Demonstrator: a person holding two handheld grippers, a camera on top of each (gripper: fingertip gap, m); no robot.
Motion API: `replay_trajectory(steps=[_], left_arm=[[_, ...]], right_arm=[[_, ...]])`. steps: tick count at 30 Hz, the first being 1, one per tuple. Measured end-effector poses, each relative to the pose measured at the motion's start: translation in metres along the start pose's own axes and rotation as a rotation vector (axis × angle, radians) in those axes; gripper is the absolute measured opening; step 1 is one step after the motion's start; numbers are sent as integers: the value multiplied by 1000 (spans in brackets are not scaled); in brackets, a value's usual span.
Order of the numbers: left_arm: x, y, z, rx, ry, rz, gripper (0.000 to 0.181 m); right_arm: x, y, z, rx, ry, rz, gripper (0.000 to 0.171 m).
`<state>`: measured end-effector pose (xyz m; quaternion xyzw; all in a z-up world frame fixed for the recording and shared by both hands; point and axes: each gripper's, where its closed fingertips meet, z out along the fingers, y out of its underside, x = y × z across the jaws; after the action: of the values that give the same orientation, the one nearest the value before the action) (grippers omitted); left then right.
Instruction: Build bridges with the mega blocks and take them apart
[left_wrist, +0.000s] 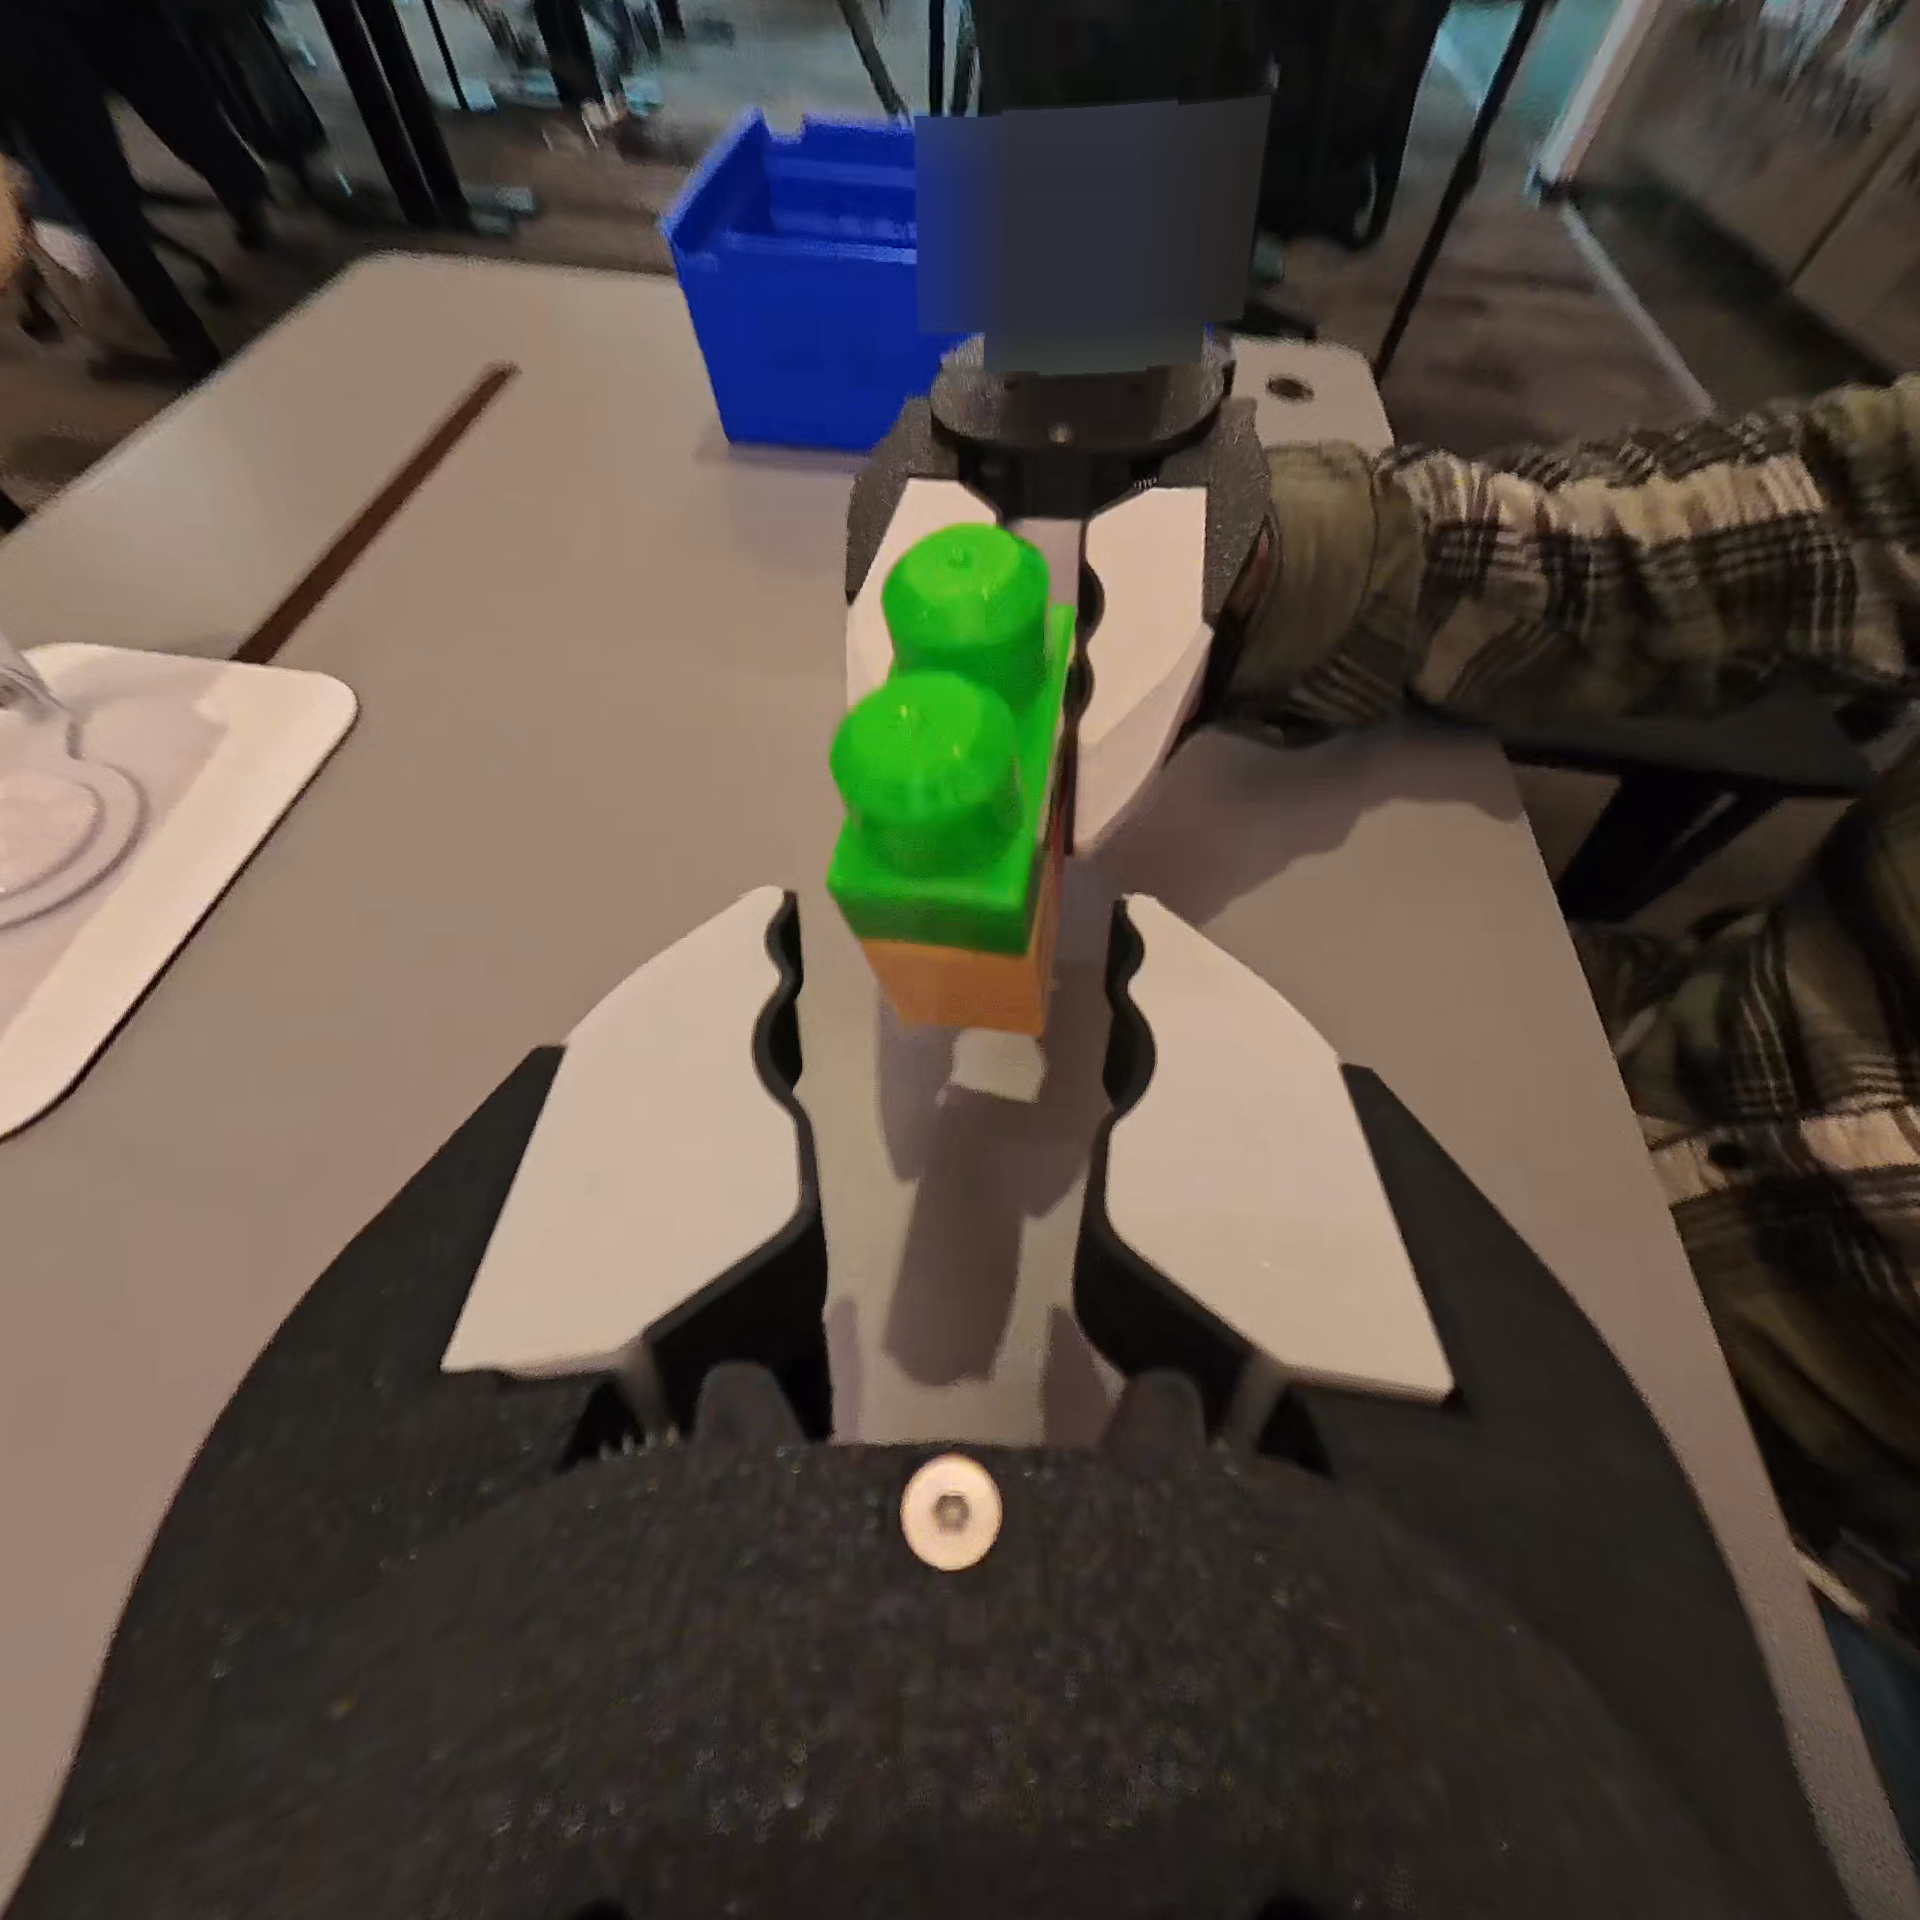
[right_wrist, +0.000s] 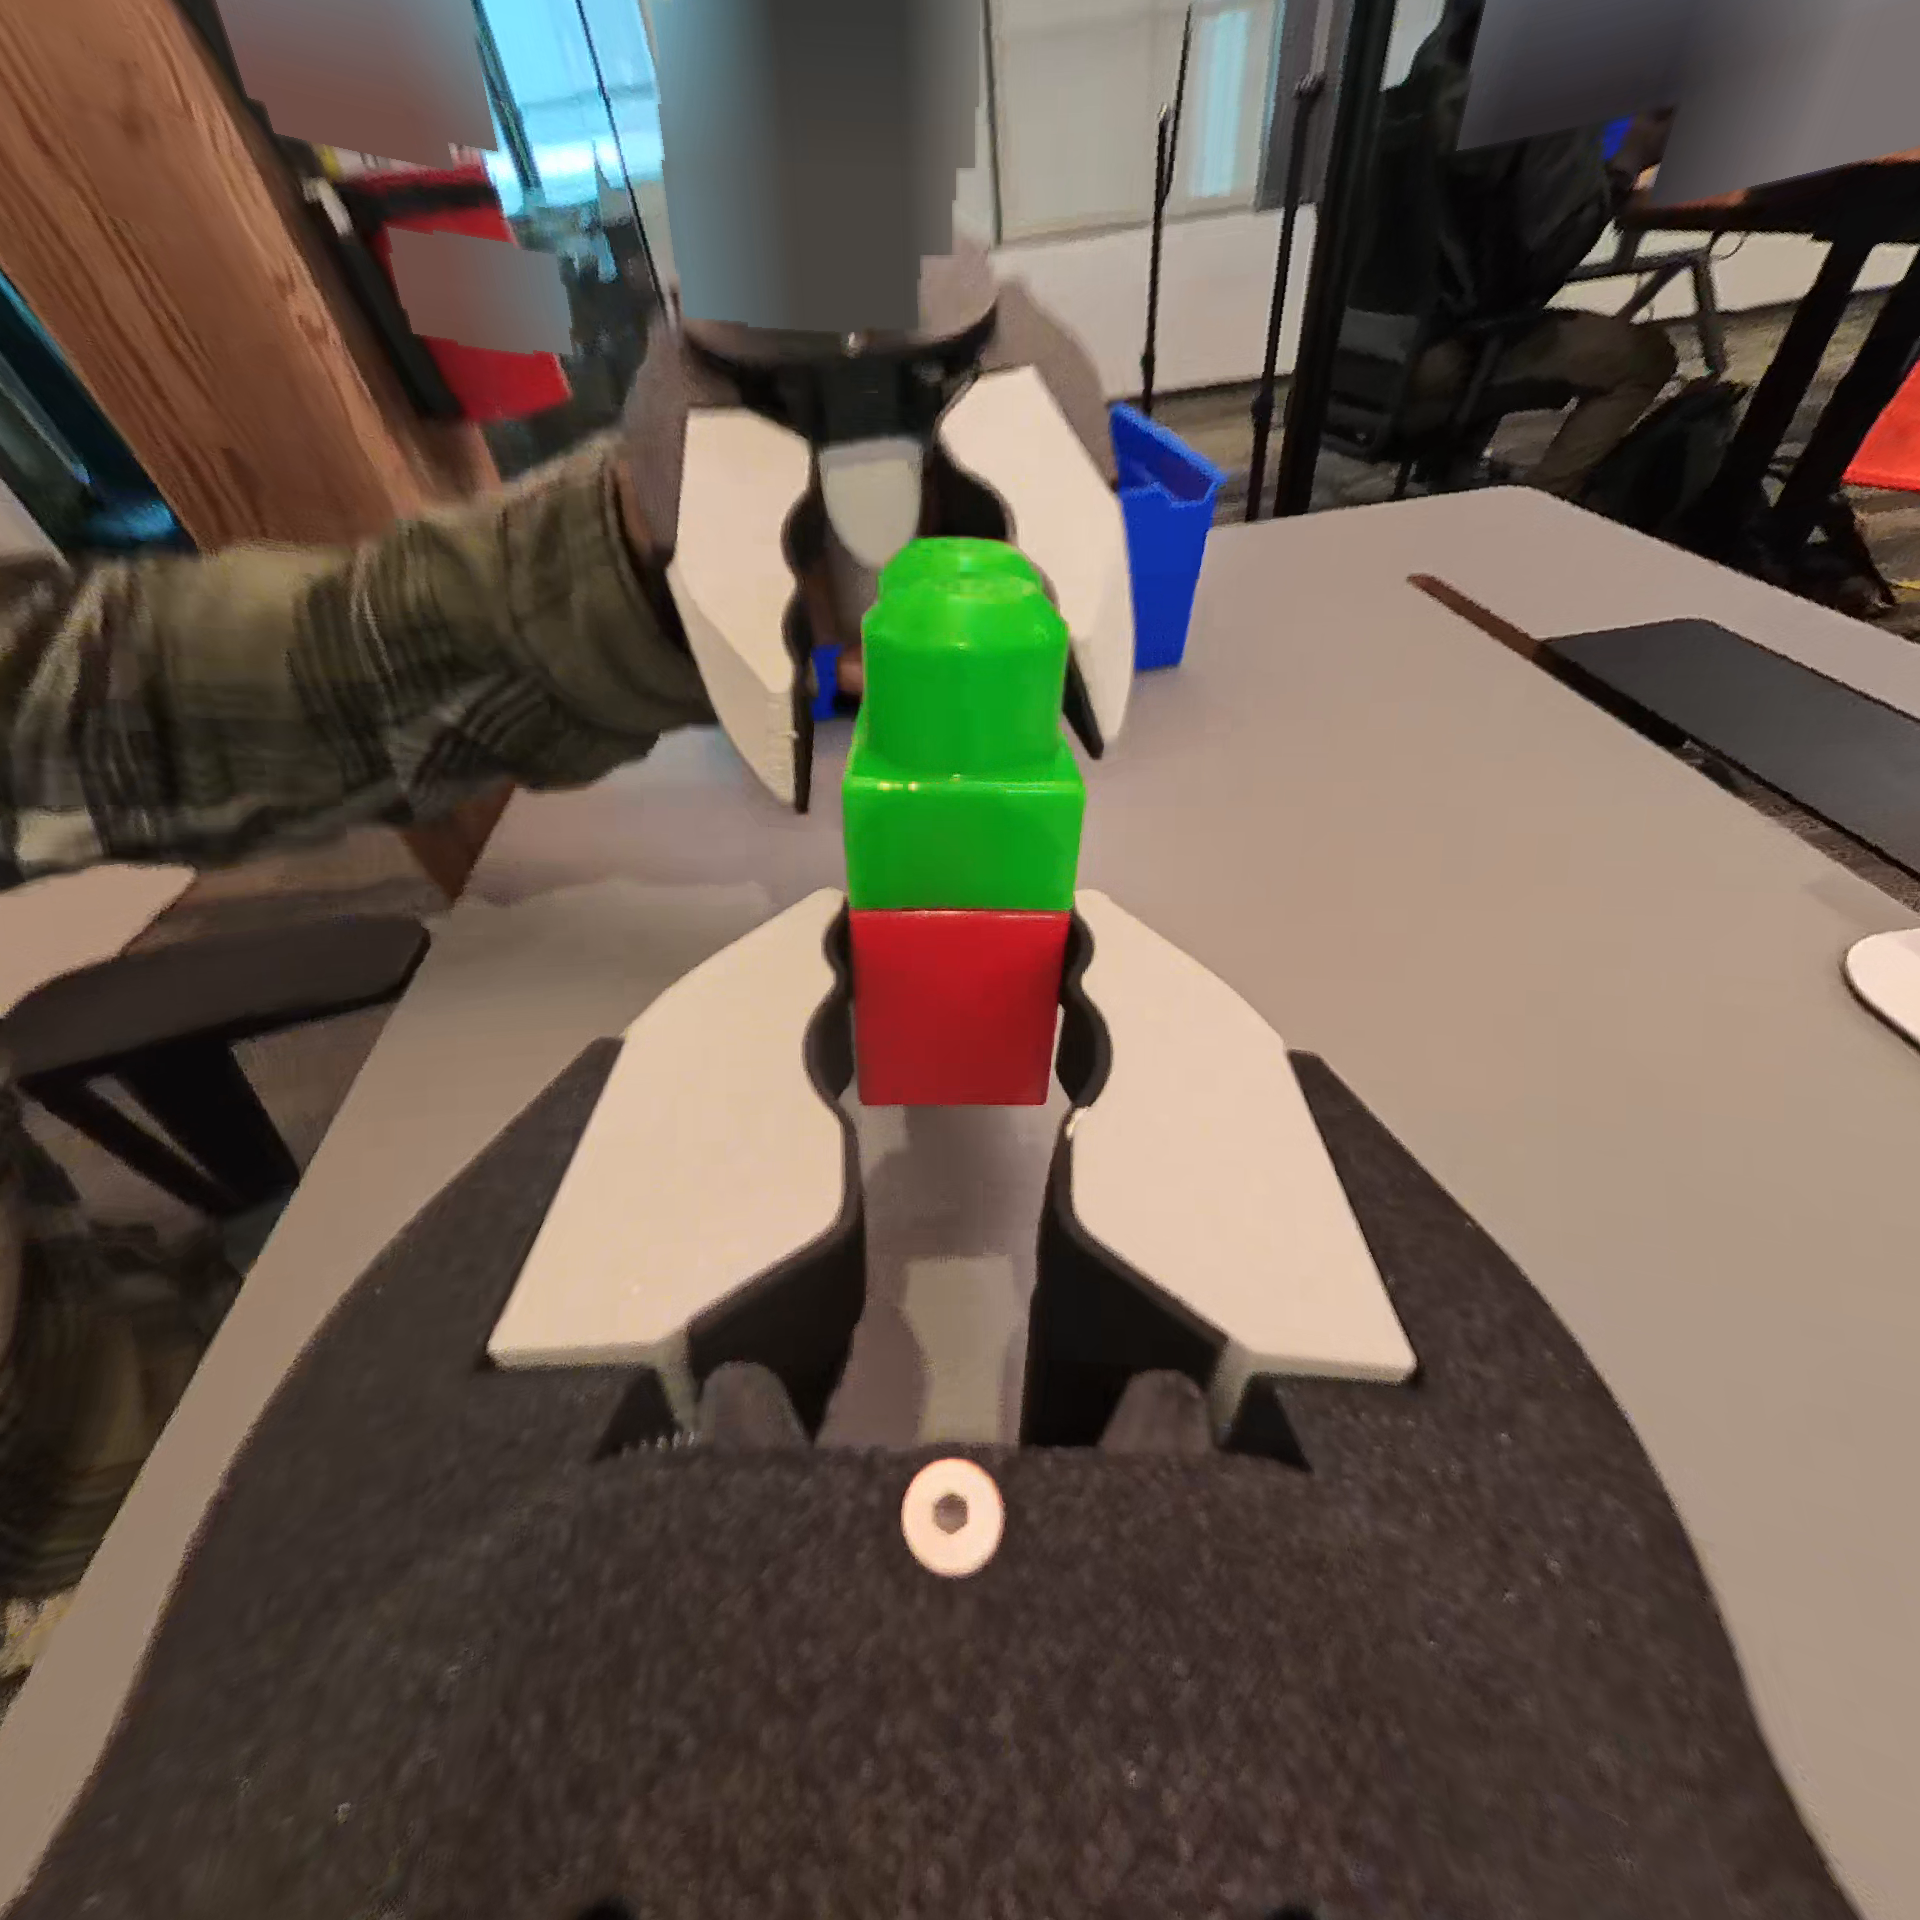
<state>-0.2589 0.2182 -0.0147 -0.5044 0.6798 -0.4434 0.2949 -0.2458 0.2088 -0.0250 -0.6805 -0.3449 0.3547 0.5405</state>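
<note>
A small bridge of blocks hangs above the grey table (left_wrist: 520, 935). Its green two-stud block (left_wrist: 935, 769) lies on top of an orange block (left_wrist: 961, 982) at my near end and a red block (right_wrist: 956, 1008) at the far end. My left gripper (left_wrist: 956, 925) is open, with its fingertips on either side of the orange block and not touching it. My right gripper (right_wrist: 958, 935) is shut on the red block and holds the bridge up. In the left wrist view the right gripper's fingers (left_wrist: 1143, 644) face me from behind the green block (right_wrist: 961, 790). The left gripper's fingers (right_wrist: 727, 582) show spread apart in the right wrist view.
A blue bin (left_wrist: 790, 301) stands at the table's far end and also shows in the right wrist view (right_wrist: 1164, 540). A white tray (left_wrist: 156, 810) with clear glassware sits at the left. A black mat (right_wrist: 1745, 717) lies at the right. A person's plaid sleeve (left_wrist: 1558, 582) reaches in from the right.
</note>
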Motion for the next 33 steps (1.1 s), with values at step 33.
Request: replay_trajectory(steps=[33], left_arm=[[1, 13, 21, 277, 87, -31, 38]], right_arm=[[3, 2, 6, 151, -74, 103, 36]])
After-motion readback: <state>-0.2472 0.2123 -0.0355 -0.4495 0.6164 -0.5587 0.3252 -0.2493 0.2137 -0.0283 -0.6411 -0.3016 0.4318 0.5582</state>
